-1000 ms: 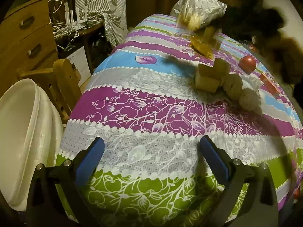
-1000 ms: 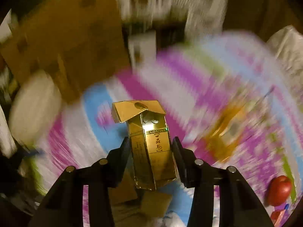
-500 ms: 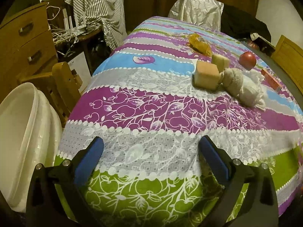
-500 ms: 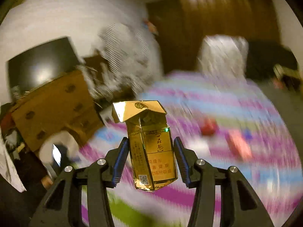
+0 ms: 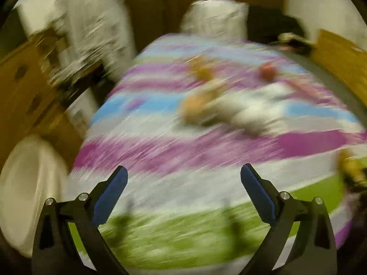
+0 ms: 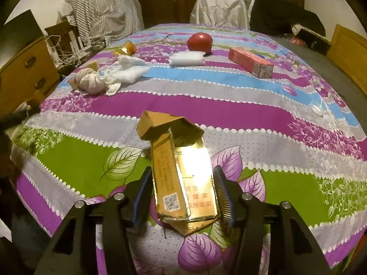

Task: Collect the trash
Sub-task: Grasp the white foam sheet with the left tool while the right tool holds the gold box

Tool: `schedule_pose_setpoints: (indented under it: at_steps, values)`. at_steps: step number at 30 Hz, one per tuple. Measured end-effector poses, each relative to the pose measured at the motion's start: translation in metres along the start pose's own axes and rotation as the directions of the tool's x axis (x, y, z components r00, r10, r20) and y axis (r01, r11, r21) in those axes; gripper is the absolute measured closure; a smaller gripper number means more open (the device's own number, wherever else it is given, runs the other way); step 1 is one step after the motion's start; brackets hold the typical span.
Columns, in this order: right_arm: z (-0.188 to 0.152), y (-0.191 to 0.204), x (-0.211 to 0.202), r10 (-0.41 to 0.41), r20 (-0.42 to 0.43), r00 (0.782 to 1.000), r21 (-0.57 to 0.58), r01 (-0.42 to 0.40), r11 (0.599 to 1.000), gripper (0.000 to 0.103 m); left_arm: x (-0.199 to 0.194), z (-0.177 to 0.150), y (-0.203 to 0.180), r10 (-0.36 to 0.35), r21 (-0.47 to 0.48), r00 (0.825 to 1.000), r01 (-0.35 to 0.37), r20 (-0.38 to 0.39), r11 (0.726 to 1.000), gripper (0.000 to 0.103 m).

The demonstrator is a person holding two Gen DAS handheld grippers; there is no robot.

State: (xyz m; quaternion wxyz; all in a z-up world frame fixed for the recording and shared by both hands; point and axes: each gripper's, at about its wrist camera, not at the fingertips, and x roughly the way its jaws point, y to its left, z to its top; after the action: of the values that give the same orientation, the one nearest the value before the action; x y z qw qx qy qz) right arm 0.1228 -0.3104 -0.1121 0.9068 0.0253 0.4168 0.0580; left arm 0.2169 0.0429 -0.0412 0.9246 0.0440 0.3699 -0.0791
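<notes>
My right gripper (image 6: 183, 190) is shut on a crumpled gold cigarette box (image 6: 181, 171) with its lid flipped open, held over the near part of the striped tablecloth (image 6: 229, 112). My left gripper (image 5: 183, 183) is open and empty above the table's near left corner; its view is blurred by motion. On the cloth lie crumpled tissues and a face mask (image 6: 123, 72), a rolled cloth wad (image 6: 89, 82), a gold wrapper (image 6: 125, 48), a white pad (image 6: 187, 59) and a red carton (image 6: 251, 62). A white bin (image 5: 27, 188) stands left of the table.
A red apple (image 6: 199, 42) sits at the far middle of the table. A wooden drawer chest (image 6: 25, 68) stands left, a wooden chair (image 6: 351, 52) right, a white-covered chair (image 6: 222, 8) at the far end. A small plastic cap (image 6: 317, 108) lies at the right.
My right gripper swung with the gold box and now holds it steady over the near table. My left gripper was still and is now moving; its view has blurred and shifted right.
</notes>
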Motion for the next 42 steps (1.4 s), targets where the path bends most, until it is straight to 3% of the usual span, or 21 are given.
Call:
schedule_pose_setpoints:
  at_steps: [2, 4, 5, 6, 7, 10, 12, 13, 15, 17, 18, 19, 20, 22, 23, 27, 30, 36, 38, 40, 42]
  values:
    - [-0.003, -0.004, -0.001, 0.026, 0.030, 0.999, 0.014, -0.026, 1.000, 0.032, 0.002, 0.037, -0.041, -0.067, 0.106, 0.998, 0.065, 0.016, 0.992, 0.008]
    - [0.004, -0.009, -0.005, 0.042, 0.049, 0.998, 0.028, -0.044, 0.999, 0.031, 0.019, 0.075, -0.082, -0.187, 0.205, 0.982, 0.187, -0.022, 0.961, 0.008]
    - [0.005, -0.011, -0.006, 0.058, 0.059, 0.997, 0.038, -0.060, 0.998, 0.031, 0.032, 0.091, -0.100, -0.244, 0.250, 0.968, 0.251, -0.057, 0.935, 0.008]
    - [0.005, -0.014, -0.008, 0.077, 0.072, 0.994, 0.052, -0.081, 0.995, 0.030, 0.054, 0.112, -0.126, -0.305, 0.319, 0.944, 0.329, -0.124, 0.889, 0.008]
    - [0.013, -0.020, -0.010, 0.096, 0.082, 0.992, 0.065, -0.101, 0.993, 0.028, 0.070, 0.121, -0.144, -0.322, 0.365, 0.931, 0.363, -0.169, 0.857, 0.008]
    - [0.017, -0.028, -0.011, 0.140, 0.097, 0.985, 0.087, -0.148, 0.985, 0.025, 0.127, 0.147, -0.189, -0.299, 0.471, 0.916, 0.395, -0.269, 0.789, 0.008]
    - [0.019, -0.033, -0.010, 0.176, 0.102, 0.979, 0.104, -0.187, 0.977, 0.025, 0.161, 0.157, -0.205, -0.277, 0.491, 0.898, 0.421, -0.341, 0.763, 0.008]
    - [0.021, -0.035, -0.009, 0.195, 0.104, 0.975, 0.115, -0.207, 0.972, 0.025, 0.177, 0.159, -0.212, -0.248, 0.516, 0.900, 0.413, -0.360, 0.751, 0.008]
    - [0.023, -0.040, -0.008, 0.234, 0.109, 0.966, 0.137, -0.248, 0.959, 0.025, 0.200, 0.161, -0.222, -0.198, 0.549, 0.908, 0.385, -0.369, 0.742, 0.008]
    - [0.025, -0.041, -0.006, 0.270, 0.114, 0.956, 0.141, -0.284, 0.948, 0.025, 0.228, 0.161, -0.228, -0.164, 0.543, 0.895, 0.388, -0.415, 0.745, 0.009]
    - [0.026, -0.040, -0.005, 0.271, 0.113, 0.956, 0.137, -0.285, 0.949, 0.030, 0.237, 0.159, -0.230, -0.140, 0.555, 0.895, 0.379, -0.424, 0.740, 0.013]
    - [0.027, -0.039, -0.003, 0.278, 0.102, 0.955, 0.130, -0.290, 0.948, 0.036, 0.250, 0.153, -0.233, -0.098, 0.573, 0.889, 0.369, -0.447, 0.732, 0.035]
    - [0.027, -0.038, 0.001, 0.282, 0.085, 0.956, 0.130, -0.291, 0.948, 0.052, 0.256, 0.149, -0.234, -0.068, 0.586, 0.892, 0.349, -0.447, 0.732, 0.039]
    - [0.027, -0.040, 0.001, 0.291, 0.093, 0.952, 0.141, -0.302, 0.943, 0.054, 0.244, 0.154, -0.230, -0.101, 0.572, 0.900, 0.353, -0.424, 0.740, 0.057]
    - [0.027, -0.041, 0.000, 0.296, 0.096, 0.950, 0.147, -0.308, 0.940, 0.055, 0.235, 0.158, -0.225, -0.135, 0.543, 0.891, 0.378, -0.433, 0.750, 0.058]
    - [0.027, -0.043, -0.010, 0.306, 0.126, 0.944, 0.178, -0.325, 0.929, 0.057, 0.166, 0.174, -0.192, -0.241, 0.461, 0.919, 0.369, -0.313, 0.807, 0.058]
    - [0.027, -0.041, -0.018, 0.290, 0.134, 0.948, 0.202, -0.312, 0.928, 0.058, 0.098, 0.162, -0.160, -0.275, 0.405, 0.937, 0.342, -0.214, 0.848, 0.058]
    - [0.025, -0.018, -0.034, 0.257, 0.113, 0.960, 0.210, -0.276, 0.938, 0.059, 0.023, 0.090, -0.098, -0.178, 0.276, 0.970, 0.219, -0.167, 0.936, 0.057]
    - [0.023, -0.007, -0.035, 0.239, 0.102, 0.966, 0.205, -0.255, 0.945, 0.059, 0.013, 0.052, -0.068, -0.138, 0.197, 0.971, 0.177, -0.198, 0.964, 0.057]
    - [0.022, 0.002, -0.030, 0.207, 0.082, 0.975, 0.182, -0.219, 0.959, 0.057, 0.010, 0.012, -0.034, -0.033, 0.127, 0.974, 0.063, -0.225, 0.990, 0.057]
    - [0.018, 0.011, -0.020, 0.168, 0.051, 0.985, 0.143, -0.173, 0.974, 0.054, 0.019, -0.023, 0.001, -0.001, 0.018, 0.958, 0.006, -0.286, 1.000, 0.057]
